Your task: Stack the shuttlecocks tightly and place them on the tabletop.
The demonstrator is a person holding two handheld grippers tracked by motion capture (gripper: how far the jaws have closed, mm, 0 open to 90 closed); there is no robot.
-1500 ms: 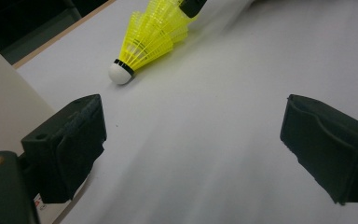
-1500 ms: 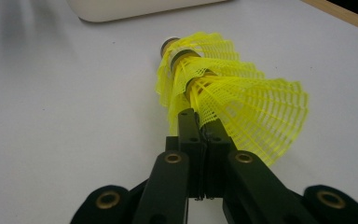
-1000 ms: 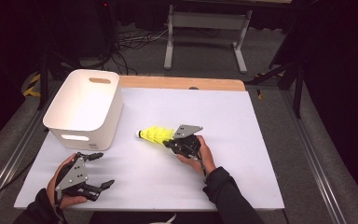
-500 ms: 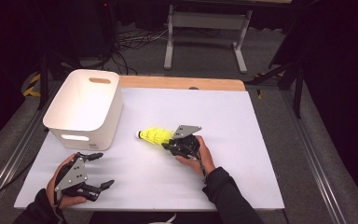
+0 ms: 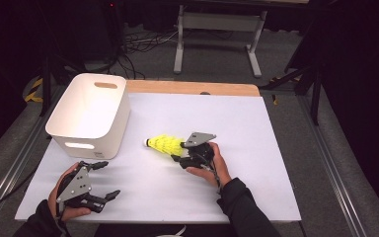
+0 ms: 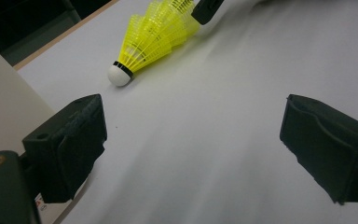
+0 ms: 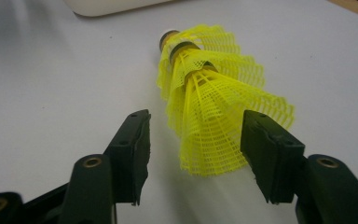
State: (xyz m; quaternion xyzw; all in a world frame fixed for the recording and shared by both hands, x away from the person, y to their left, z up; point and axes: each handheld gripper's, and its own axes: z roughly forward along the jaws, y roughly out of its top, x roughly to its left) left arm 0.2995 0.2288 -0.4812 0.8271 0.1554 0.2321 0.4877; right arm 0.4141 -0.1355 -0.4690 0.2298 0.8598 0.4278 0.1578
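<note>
The stack of yellow shuttlecocks (image 5: 165, 144) lies on its side on the white counter (image 5: 256, 148), just right of the white bin (image 5: 90, 113), cork end toward the bin. The right gripper (image 5: 177, 154) has just been opening — the skirt sits between its jaws, and a gap shows on the left side. The left gripper (image 5: 109, 180) rests near the front edge, jaws wide apart, holding nothing.

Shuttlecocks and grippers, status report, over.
Right gripper jaws just opening, nested yellow shuttlecocks between, unpressed. Left gripper open, idle. White bin alongside, nothing blocking.
</note>
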